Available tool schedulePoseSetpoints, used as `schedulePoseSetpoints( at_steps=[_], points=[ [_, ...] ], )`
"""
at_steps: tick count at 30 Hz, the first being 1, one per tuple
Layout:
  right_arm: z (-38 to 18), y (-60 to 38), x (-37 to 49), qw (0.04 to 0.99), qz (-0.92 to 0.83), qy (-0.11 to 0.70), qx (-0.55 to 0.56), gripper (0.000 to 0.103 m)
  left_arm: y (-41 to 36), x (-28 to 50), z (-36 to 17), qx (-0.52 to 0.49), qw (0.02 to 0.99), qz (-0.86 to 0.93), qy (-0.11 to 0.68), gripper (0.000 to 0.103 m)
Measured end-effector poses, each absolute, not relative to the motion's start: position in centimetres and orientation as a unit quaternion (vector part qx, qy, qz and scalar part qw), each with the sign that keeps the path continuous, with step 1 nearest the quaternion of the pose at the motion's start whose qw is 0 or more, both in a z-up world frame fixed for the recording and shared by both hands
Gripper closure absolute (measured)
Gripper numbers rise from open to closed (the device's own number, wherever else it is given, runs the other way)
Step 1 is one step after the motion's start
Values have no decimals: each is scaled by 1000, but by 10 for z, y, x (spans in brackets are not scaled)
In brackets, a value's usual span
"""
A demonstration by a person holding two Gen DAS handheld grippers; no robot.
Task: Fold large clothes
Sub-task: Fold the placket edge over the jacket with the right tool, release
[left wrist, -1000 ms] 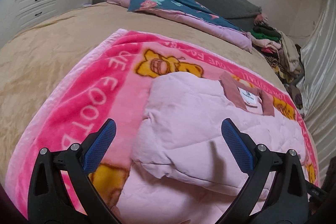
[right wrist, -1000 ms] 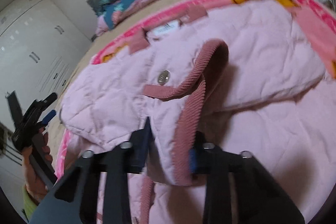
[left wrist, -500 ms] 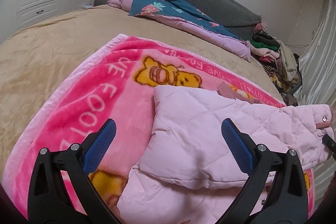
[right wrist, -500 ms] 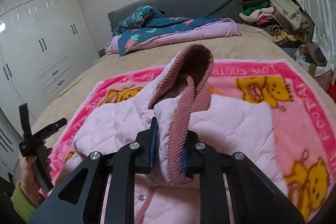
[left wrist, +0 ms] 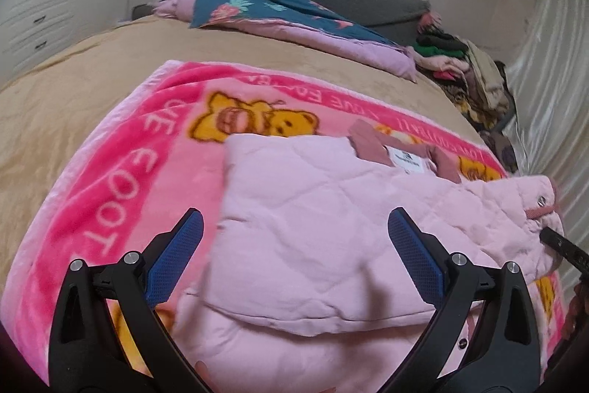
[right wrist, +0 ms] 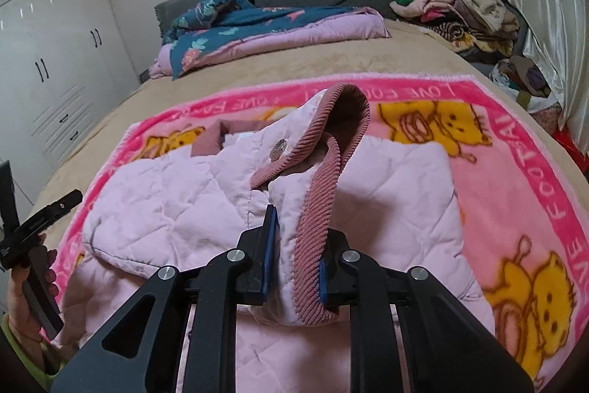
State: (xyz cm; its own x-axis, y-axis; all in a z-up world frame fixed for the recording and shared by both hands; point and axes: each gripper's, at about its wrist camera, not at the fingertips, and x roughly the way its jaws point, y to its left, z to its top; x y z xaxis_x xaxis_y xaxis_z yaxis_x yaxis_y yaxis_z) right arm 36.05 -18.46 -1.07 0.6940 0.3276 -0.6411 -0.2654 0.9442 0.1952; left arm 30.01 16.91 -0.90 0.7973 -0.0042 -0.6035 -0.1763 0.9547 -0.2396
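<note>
- The pink blanket [right wrist: 515,120] carries white capital letters along its bright pink border. Along the right-hand edge in the right wrist view, "FOOTBAL" reads clearly, with "VE" below it.
- Along its far edge, upside down, the words "LOVE FOO…" show.
- In the left wrist view the left border shows "UE FOOT…".
- The white neck label [left wrist: 408,160] inside the pink quilted jacket [left wrist: 313,227] bears dark print, too small to read.
</note>
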Motion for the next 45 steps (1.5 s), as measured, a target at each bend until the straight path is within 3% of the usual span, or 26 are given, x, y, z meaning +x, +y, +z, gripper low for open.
schedulePoseSetpoints(
  at_steps=[5, 13, 22, 32, 37, 45],
  points=[
    [-22, -180, 363, 915, 151, 371, 37, 77, 142, 306, -14, -106, 939, 24, 326, 9],
    [-19, -183, 356, 927, 121, 354, 15, 47, 130, 316, -32, -86, 931, 16, 354, 9],
    [-1, -152, 352, 932, 160, 323, -26, 23, 133, 324, -62, -90, 913, 15, 397, 9],
    [-10, -108, 379, 904, 216, 366, -39, 19, 142, 324, -76, -118, 905, 2, 409, 8],
    [-68, -109, 406, 865, 199, 461, -20, 17, 142, 324, -75, -117, 905, 2, 410, 8],
    [-95, -105, 398, 881, 181, 437, -33, 14, 138, 320, -68, -102, 904, 8, 416, 8]
  ],
)
